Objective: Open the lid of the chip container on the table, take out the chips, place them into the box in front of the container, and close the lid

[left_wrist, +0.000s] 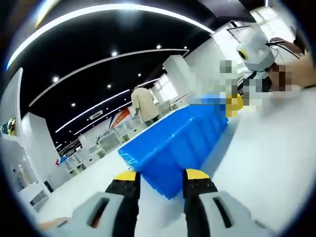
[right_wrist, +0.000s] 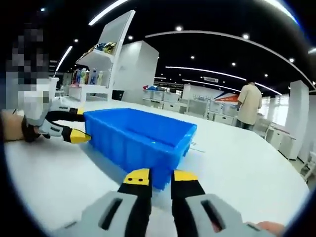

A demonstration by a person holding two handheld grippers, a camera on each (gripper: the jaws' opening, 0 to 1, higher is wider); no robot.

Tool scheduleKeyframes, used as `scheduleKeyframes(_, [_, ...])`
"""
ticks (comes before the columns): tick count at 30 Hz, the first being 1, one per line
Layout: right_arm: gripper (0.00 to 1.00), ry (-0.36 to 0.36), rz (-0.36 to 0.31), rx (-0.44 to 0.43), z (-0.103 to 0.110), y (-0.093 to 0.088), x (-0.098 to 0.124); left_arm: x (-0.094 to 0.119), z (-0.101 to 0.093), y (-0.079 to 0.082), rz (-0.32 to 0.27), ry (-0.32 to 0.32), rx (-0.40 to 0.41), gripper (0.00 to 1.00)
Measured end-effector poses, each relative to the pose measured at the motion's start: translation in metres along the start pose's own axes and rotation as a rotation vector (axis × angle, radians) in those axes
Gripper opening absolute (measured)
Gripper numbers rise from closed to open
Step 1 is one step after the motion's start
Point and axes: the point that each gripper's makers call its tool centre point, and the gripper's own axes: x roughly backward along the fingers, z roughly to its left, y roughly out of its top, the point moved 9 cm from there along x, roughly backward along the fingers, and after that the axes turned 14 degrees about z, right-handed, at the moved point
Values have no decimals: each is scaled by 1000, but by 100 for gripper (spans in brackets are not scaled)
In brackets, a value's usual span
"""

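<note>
A blue plastic box [left_wrist: 173,143] stands on the white table [left_wrist: 266,163], one corner just beyond my left gripper [left_wrist: 162,177]. That gripper is open, with nothing between its yellow-tipped jaws. In the right gripper view the same box [right_wrist: 138,136] lies ahead of my right gripper [right_wrist: 161,177], whose jaws stand a little apart and hold nothing. The part of the box's inside that I can see is bare. The left gripper [right_wrist: 80,124], held by a hand, is open at the box's left end. In the left gripper view the right gripper [left_wrist: 234,103] appears at the box's far end.
A person in a beige coat [right_wrist: 249,103] stands well behind the table [right_wrist: 237,168], back turned. A shelf unit with goods [right_wrist: 98,59] rises at the far left. White desks and cabinets [right_wrist: 197,106] line the hall.
</note>
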Motion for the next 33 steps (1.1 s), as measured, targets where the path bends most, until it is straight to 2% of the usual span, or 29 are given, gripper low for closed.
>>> scheduleKeyframes(2, [34, 5, 13, 27, -1, -3, 2, 2, -3, -4, 28, -22, -8, 41])
scheduleKeyframes(3, [39, 8, 20, 25, -2, -6, 5, 5, -5, -8, 52, -22, -14, 49])
scheduleKeyframes(5, [41, 12, 20, 14, -4, -12, 13, 15, -4, -7, 41, -30, -1, 59])
scheduleKeyframes(7, [44, 48, 8, -40, -6, -14, 24, 25, -2, -5, 39, -41, 39, 71])
scheduleKeyframes(11, [71, 121, -80, -146, -9, -8, 51, 47, 0, 6, 5, -99, 99, 88])
scheduleKeyframes(13, [85, 145, -121, -161, -9, -4, 63, 61, 0, 16, -24, -138, 138, 95])
scheduleKeyframes(14, [96, 146, -139, -162, -9, -2, 69, 67, 1, 21, -38, -150, 147, 95])
scheduleKeyframes(15, [97, 137, -145, -156, -10, 0, 78, 78, 2, 28, -58, -169, 151, 95])
scheduleKeyframes(16, [97, 77, -153, -117, -17, 1, 85, 85, 3, 32, -70, -173, 146, 95])
scheduleKeyframes(17, [97, 65, -162, -62, -18, 4, 95, 95, 6, 38, -78, -169, 132, 95])
scheduleKeyframes(19, [97, 72, -197, 19, -22, 9, 112, 113, 11, 47, -82, -159, 88, 95])
scheduleKeyframes(22, [97, 83, -197, 95, -27, 17, 134, 138, 16, 58, -91, -161, 38, 95])
scheduleKeyframes(24, [97, 131, -181, 146, -24, 24, 157, 153, 22, 65, -93, -179, 1, 95])
scheduleKeyframes(26, [97, 174, -175, 218, -15, 31, 181, 172, 22, 71, -64, -207, -14, 95])
scheduleKeyframes(27, [97, 193, -181, 268, -8, 36, 196, 184, 21, 72, -9, -228, -11, 95])
scheduleKeyframes(29, [97, 179, -197, 346, 0, 44, 218, 201, 18, 73, 45, -264, -9, 95])
scheduleKeyframes(33, [97, 199, -183, 437, 18, 51, 251, 230, 8, 82, 39, -285, -34, 95])
